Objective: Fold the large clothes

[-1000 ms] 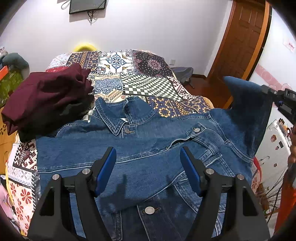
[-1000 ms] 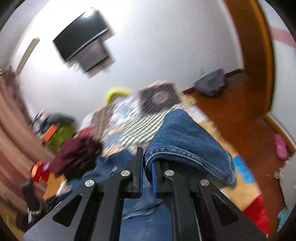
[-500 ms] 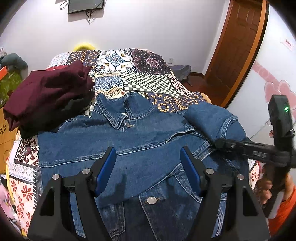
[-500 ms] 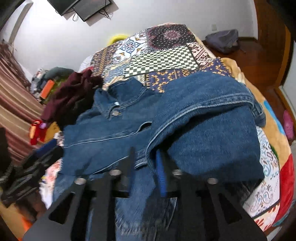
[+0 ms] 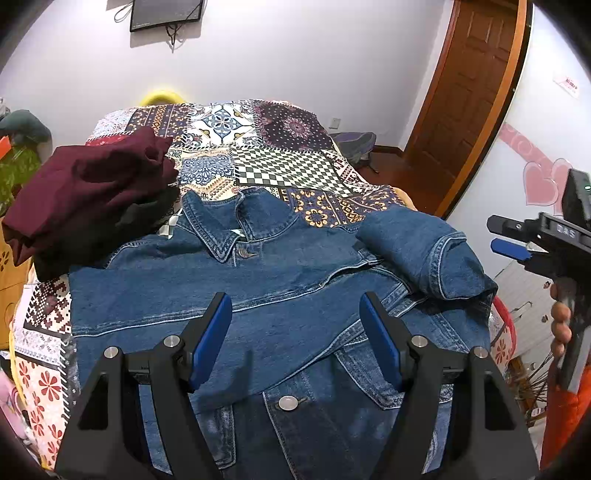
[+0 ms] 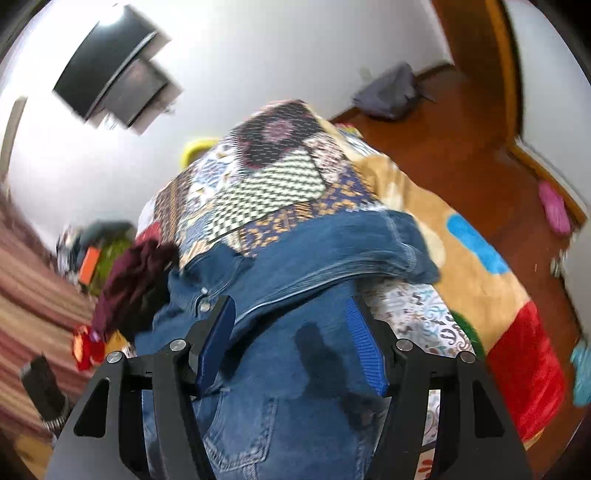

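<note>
A blue denim jacket [image 5: 280, 295] lies front up on the patchwork bed, collar toward the far end. Its right sleeve [image 5: 421, 251] lies folded in over the chest. My left gripper [image 5: 295, 332] is open and empty, hovering over the jacket's middle. My right gripper [image 5: 506, 240] shows at the right edge of the left wrist view, open and clear of the sleeve. In the right wrist view the right gripper [image 6: 291, 339] is open above the jacket [image 6: 288, 295], with the folded sleeve [image 6: 369, 247] beyond its fingertips.
A pile of dark red and black clothes [image 5: 88, 195] sits on the bed [image 5: 280, 166] left of the collar. A wooden door [image 5: 476, 92] and bare floor lie to the right. A TV [image 5: 166, 13] hangs on the far wall.
My right gripper carried the sleeve down across the jacket, opened and let it go, then pulled back to the right. My left gripper stayed open and barely moved.
</note>
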Demonstrator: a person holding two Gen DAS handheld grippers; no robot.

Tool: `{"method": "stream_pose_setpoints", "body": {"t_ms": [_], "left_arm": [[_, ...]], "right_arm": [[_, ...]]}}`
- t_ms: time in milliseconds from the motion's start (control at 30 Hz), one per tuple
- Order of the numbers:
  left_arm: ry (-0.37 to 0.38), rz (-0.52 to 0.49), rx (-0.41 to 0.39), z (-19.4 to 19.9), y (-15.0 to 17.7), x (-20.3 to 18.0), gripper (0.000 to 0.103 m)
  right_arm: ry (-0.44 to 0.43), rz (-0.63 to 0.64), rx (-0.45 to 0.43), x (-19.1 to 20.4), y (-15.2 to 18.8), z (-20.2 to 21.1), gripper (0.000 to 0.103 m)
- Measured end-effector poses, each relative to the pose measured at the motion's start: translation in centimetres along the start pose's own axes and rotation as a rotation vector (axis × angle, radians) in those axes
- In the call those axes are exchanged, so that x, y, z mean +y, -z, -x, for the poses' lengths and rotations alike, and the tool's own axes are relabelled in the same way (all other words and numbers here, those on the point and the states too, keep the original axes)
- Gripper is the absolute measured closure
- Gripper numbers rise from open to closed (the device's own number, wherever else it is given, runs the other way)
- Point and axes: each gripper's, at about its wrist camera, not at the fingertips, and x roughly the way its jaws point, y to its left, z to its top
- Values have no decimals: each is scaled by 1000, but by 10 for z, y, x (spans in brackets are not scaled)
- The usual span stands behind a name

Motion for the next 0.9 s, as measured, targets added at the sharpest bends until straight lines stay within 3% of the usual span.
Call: {"method": "stream_pose_setpoints", "body": {"t_ms": [200, 367, 433, 567, 733, 900], "left_arm": [[-1, 5, 15, -8, 0, 2, 32], [-6, 9, 31, -17, 0, 3, 32], [-7, 11, 38, -20, 0, 4, 32], [-10, 12, 42, -23, 0, 4, 32], [-15, 9, 39, -21, 0, 7, 32], [-14, 19, 21, -14, 0, 13, 32]], "right_arm": [[-65, -199, 78, -39, -8, -34, 44], [-77, -265, 73, -48, -19, -54, 44], [-63, -259, 55, -48, -25, -59, 47], [-23, -226, 4, -43, -31, -58, 82], [10, -139, -91, -19, -29, -39, 88], [22, 54, -176, 39, -24, -11, 92]]}}
